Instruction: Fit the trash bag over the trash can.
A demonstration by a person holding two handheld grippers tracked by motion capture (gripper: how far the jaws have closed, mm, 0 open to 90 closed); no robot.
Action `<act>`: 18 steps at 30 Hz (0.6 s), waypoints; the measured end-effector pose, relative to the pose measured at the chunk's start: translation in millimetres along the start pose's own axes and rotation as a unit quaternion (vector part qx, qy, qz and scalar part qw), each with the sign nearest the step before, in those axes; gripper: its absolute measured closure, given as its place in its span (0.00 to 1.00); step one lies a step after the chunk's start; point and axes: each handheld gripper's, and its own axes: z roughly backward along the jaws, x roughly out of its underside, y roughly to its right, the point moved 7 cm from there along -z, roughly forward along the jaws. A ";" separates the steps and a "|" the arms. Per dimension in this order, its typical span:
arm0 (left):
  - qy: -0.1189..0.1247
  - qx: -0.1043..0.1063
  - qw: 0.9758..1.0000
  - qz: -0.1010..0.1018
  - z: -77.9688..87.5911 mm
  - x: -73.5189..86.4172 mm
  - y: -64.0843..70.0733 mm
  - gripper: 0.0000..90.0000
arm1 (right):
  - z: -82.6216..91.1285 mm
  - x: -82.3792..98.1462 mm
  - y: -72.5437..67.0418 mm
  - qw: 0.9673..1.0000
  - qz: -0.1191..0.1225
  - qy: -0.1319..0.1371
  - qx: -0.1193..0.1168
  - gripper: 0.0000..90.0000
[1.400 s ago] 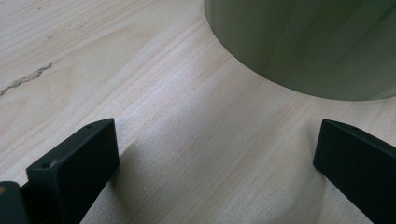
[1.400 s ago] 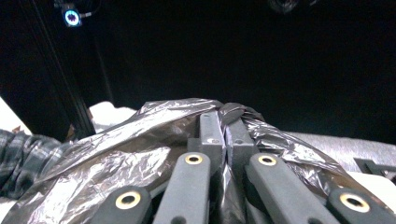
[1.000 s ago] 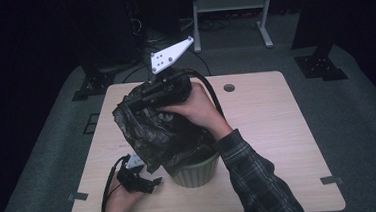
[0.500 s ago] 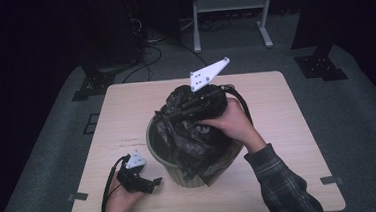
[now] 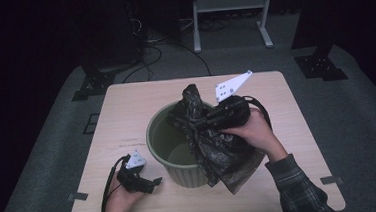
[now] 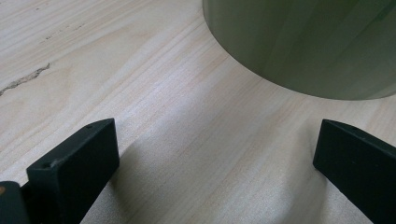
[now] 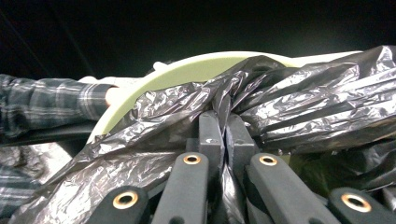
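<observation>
You find no readable text here. The table (image 5: 126,115), green bin (image 5: 165,137) and black bag (image 5: 219,154) carry no legible labels or numbers.

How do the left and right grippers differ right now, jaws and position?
The left gripper has its jaws wide apart with nothing between them; the right gripper is clamped shut on the black bin bag. The left rests low on the table beside the green bin; the right is held above the bin's rim. Both are hand-held, with black jaws.
</observation>
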 end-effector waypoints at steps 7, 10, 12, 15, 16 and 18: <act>-0.001 0.002 1.000 -0.001 4.3 -1.0 -0.2 0.00 | 6.1 4.3 -7.9 1.000 0.004 0.000 -0.017 0.98; 0.007 -0.005 1.000 -0.008 14.2 -6.9 -2.1 0.00 | 9.7 5.9 -12.7 1.000 0.007 -0.004 -0.022 0.98; 0.019 -0.007 1.000 -0.006 23.1 -12.2 -4.0 0.00 | 12.7 6.7 -15.9 0.999 0.010 -0.006 -0.030 0.98; 0.040 0.002 0.999 -0.001 36.4 -20.6 -4.1 0.00 | 15.7 6.5 -17.3 1.000 0.009 -0.006 -0.027 0.98; 0.047 0.004 0.999 -0.004 41.5 -24.2 -3.3 0.00 | 15.8 6.6 -16.9 1.000 0.010 -0.005 -0.026 0.98; 0.053 0.006 0.999 -0.008 47.9 -28.6 -2.0 0.00 | 15.8 7.2 -15.6 1.000 0.009 -0.006 -0.026 0.98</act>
